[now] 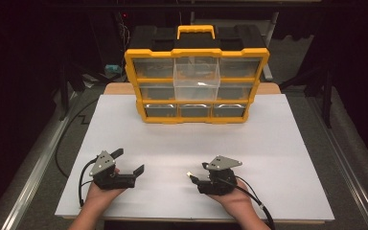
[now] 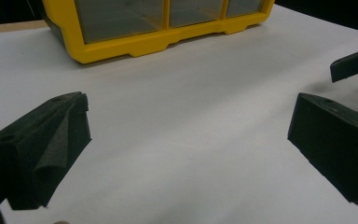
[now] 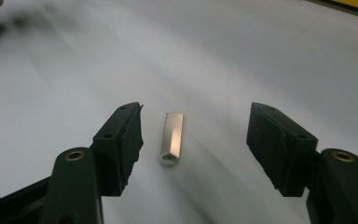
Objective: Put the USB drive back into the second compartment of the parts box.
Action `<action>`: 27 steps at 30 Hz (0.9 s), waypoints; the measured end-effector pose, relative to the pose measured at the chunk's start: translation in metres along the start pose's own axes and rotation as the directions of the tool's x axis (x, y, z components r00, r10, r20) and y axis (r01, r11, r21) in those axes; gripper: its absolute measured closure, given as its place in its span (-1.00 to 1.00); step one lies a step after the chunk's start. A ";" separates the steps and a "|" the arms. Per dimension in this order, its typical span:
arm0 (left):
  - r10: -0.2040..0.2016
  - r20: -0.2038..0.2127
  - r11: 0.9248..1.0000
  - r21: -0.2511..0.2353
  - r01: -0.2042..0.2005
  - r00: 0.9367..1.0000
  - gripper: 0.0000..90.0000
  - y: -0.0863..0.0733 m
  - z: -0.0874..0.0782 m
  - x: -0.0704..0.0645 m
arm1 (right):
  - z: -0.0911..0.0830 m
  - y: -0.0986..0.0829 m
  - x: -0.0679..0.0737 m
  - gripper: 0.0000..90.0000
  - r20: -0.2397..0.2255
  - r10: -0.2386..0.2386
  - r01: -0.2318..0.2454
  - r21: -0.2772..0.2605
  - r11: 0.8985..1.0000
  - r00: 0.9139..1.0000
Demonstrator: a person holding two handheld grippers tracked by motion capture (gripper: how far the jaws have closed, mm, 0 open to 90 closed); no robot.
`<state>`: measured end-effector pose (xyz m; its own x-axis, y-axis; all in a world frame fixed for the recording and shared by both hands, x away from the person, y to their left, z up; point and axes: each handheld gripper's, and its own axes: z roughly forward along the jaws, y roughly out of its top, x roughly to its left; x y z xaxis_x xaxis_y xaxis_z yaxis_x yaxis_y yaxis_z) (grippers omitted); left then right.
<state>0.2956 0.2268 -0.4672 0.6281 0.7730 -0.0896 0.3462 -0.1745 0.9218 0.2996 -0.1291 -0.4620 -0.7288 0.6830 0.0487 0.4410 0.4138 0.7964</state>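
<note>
Right gripper [image 3: 193, 135] is straddling the standoff [image 3: 172, 138], jaws spread, lining up a pinch; left gripper [image 2: 186, 144] is idling beside it, also spread.

Through the right gripper view I saw my right gripper [image 3: 193, 140] with its black jaws spread wide, low over the white table [image 3: 261, 56]. A small metal hex post [image 3: 172, 138] lay flat between the jaws, nearer the left one and touching neither.
</note>
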 end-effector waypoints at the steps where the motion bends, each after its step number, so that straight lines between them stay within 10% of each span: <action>1: -0.002 0.000 1.000 -0.003 0.002 1.000 -1.00 0.000 0.000 0.000 | 0.001 0.001 0.001 -0.16 -0.001 -0.006 0.006 0.002 1.000 1.000; 27: -0.001 0.001 1.000 0.001 0.001 1.000 -1.00 0.000 0.000 0.000 | 0.025 0.003 0.005 0.48 -0.038 -0.046 0.050 0.094 0.994 0.998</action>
<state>0.2953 0.2271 -0.4673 0.6283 0.7727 -0.0905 0.3470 -0.1742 0.9215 0.3105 -0.1095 -0.4745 -0.7677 0.6399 0.0347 0.4516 0.5018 0.7377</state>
